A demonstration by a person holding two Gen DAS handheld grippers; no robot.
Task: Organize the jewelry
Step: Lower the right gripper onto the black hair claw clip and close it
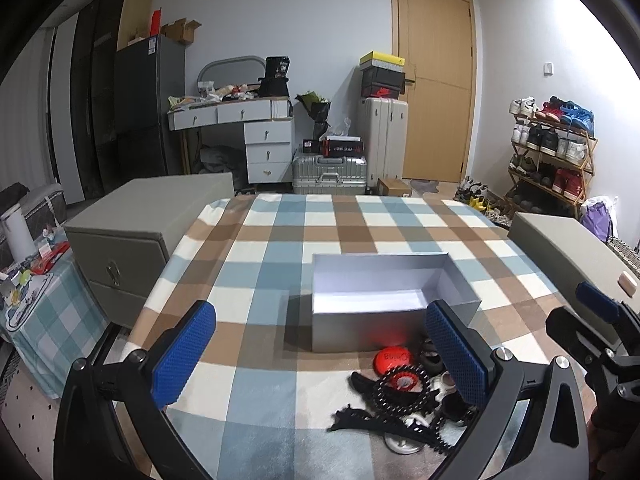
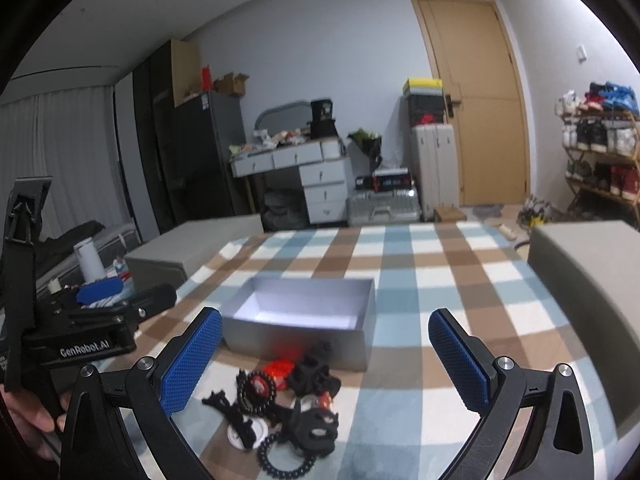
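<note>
A pile of jewelry (image 1: 408,396) lies on the checkered cloth: black bead bracelets, black clips, a red round piece and a white disc. It also shows in the right wrist view (image 2: 292,400). Behind it stands an open silver box (image 1: 380,300), empty inside, seen too in the right wrist view (image 2: 304,320). My left gripper (image 1: 320,356) is open and empty, just left of the pile. My right gripper (image 2: 324,360) is open and empty, above the pile. The right gripper also shows at the right edge of the left wrist view (image 1: 600,320).
The table with the checkered cloth (image 1: 280,248) has a grey drawer unit (image 1: 120,240) at its left and a grey box (image 1: 572,252) at its right. A side table with a white bottle (image 1: 18,232) stands far left.
</note>
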